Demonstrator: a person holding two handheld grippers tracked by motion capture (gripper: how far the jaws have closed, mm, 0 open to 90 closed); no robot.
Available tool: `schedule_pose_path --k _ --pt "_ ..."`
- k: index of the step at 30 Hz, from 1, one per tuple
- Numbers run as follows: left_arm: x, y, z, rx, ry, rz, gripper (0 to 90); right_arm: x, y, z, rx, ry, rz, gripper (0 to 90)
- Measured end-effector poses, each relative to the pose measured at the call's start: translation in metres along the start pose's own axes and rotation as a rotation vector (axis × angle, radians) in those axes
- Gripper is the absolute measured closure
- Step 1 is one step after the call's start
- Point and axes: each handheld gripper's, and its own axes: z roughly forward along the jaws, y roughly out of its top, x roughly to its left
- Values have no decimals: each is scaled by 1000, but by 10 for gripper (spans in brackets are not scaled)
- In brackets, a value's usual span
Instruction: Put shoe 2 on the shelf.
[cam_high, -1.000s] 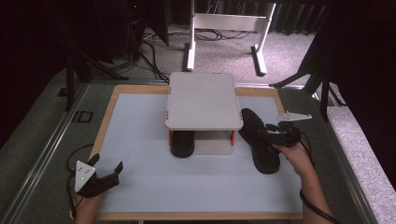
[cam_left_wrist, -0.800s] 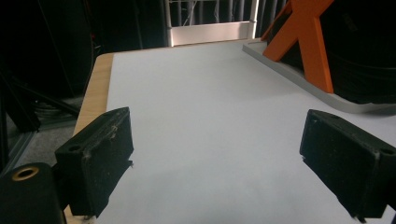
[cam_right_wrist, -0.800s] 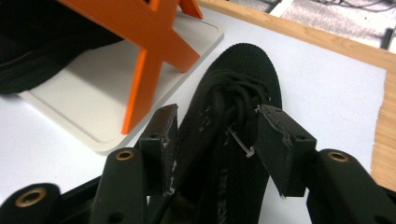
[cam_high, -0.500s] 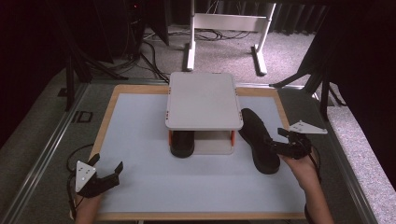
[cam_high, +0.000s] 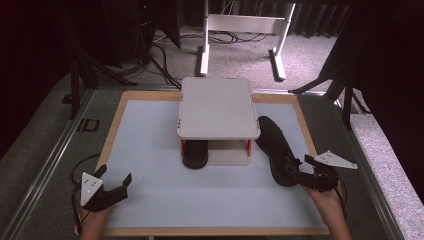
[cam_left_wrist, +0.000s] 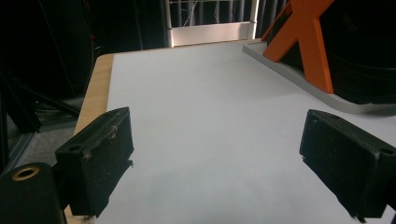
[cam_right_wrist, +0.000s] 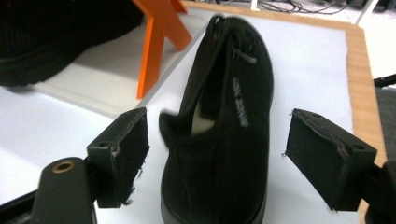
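Shoes: two (cam_high: 276, 150) (cam_high: 195, 155) | rack (cam_high: 218, 107): one | left tongs (cam_high: 114, 183), right tongs (cam_high: 295, 169): agape, empty

The rack's top (cam_high: 218, 106) hides most of the shoe (cam_high: 194, 155) beneath.

Overhead view faces forward; both low gripper views perhaps share the rack (cam_high: 218, 107).

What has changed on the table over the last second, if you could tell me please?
The right tongs have drawn back from the black shoe toward the person, open now, with the shoe's heel between the jaws. The left tongs, the second shoe and the shelf stayed put.
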Motion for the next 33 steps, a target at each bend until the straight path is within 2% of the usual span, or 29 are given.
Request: schedule_pose_path --k 8,10,14,15,17,21,23,26,28,29,33 --pt "0 0 1 8 -2 1 99 6 -13 20 36 -35 6 236" --pt "0 0 1 8 -2 0 100 7 -16 26 50 -40 11 266" --pt "0 0 0 3 -1 5 100 10 -19 32 38 -82 3 336" --pt "0 0 0 2 0 4 105 10 -18 33 37 -87 16 355" --pt "-1 0 0 0 0 5 106 8 -17 34 35 -89 42 402" --pt "-1 0 0 1 1 6 106 7 -13 37 52 -78 44 463" --pt "-1 0 0 1 1 5 106 8 -13 38 50 -81 36 511" --pt "-1 0 0 -1 1 3 106 9 -12 37 31 -68 32 688" --pt "-1 0 0 0 2 2 106 15 -11 38 29 -86 -14 774" --pt "0 0 0 -1 1 2 107 18 -10 38 32 -101 -29 795" --pt "0 0 0 -2 0 0 106 22 -10 38 9 -102 -46 838"
